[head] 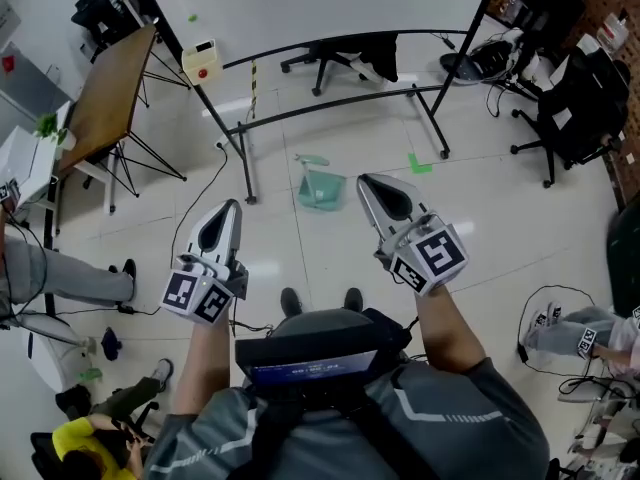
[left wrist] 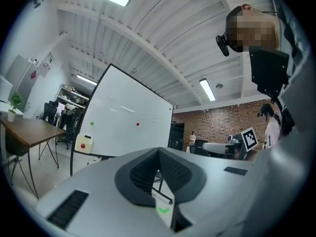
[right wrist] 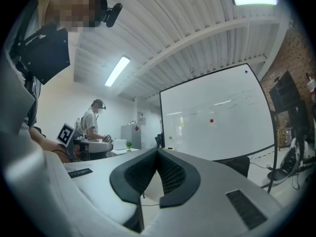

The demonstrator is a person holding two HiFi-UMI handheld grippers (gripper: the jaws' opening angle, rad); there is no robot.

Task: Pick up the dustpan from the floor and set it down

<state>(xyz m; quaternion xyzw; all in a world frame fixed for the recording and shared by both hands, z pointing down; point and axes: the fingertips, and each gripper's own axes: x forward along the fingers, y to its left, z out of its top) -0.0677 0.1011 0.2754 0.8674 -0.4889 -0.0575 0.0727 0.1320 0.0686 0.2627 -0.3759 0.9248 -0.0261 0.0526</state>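
- Chest pack [head: 318,360]: nearest the head camera. It is dark, is strapped to the operator's front, and covers the lower centre of the head view. It hides all of the operator's legs except two shoe tips [head: 320,299].
- Whiteboard [head: 320,8]: a large white panel on a black wheeled frame, standing ahead of the operator. Its top is cut off by the upper edge of the head view.
- Wooden table [head: 108,93]: stands at the left, well apart from the work area. It is tilted in the view and is partly masked by clutter behind it.
- Left gripper [head: 231,208]: held level in front of the operator. In the left gripper view its ribbed pads [left wrist: 148,174] meet at the tip, so the jaws are closed with nothing between them.
- Right gripper [head: 364,180]: held level beside the left one and reaching slightly further forward. In the right gripper view the jaws are pressed together and are empty.
- Dustpan [head: 322,188]: pale teal. It lies on the floor ahead of the two grippers, roughly between their tips and clear of both, near the foot of the whiteboard frame.
  - Its long axis runs away from the operator, leaning slightly left.
  - The narrow handle end points toward the whiteboard and the wide pan end toward the operator.
  - Which way the mouth faces is too small to make out.
  - It shows in the head view only.
- Green tape mark [head: 420,164]: lies on the floor just right of the dustpan.
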